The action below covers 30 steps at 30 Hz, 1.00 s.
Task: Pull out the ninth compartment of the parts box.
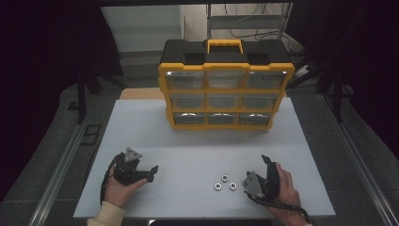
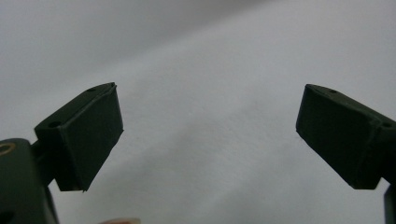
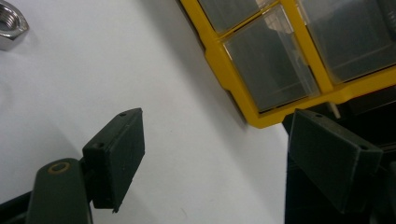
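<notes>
Right now you hold the left gripper low over the near left part of the white table, with its jaws pointing toward the middle. In the left gripper view its jaws stand wide apart with nothing but bare table between them.

Your right gripper sits at the near right, jaws aimed away from you toward the yellow and black drawer organizer. In the right gripper view its jaws are also spread wide and hold nothing; the organizer's lower corner shows beyond them.

Three metal nuts lie in a loose cluster on the table between your two hands, just beside the right gripper and well apart from the left one. One nut shows at the upper left edge of the right gripper view, though which of the three it is I cannot tell.

The organizer stands upright at the far side of the table, its clear drawers facing you.
</notes>
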Each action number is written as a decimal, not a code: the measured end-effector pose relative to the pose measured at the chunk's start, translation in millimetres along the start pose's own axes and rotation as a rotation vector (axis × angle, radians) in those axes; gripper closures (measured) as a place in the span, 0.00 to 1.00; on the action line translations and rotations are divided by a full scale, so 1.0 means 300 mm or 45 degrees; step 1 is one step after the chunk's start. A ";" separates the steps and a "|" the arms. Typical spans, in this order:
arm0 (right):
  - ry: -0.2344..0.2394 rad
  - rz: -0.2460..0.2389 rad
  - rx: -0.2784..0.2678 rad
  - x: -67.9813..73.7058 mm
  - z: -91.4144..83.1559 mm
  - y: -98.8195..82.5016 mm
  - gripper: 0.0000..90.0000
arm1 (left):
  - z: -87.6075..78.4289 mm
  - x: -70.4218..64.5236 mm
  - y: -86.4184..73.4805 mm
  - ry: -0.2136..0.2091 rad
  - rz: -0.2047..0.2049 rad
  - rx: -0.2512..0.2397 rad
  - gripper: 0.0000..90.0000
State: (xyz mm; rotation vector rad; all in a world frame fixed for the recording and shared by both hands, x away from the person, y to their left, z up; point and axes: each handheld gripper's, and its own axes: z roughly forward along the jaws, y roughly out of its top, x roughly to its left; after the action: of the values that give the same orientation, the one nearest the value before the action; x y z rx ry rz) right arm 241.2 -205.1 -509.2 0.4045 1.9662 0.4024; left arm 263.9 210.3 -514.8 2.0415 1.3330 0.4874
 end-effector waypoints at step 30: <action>-0.126 -0.191 0.000 0.014 0.008 -0.004 0.22 | -0.003 -0.002 0.001 0.009 0.002 -0.003 0.08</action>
State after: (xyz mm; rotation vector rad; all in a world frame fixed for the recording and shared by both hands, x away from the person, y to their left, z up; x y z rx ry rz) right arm 241.5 -204.0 -514.1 0.2694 1.8858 0.2816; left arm 263.2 210.0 -513.9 2.0408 1.3348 0.4967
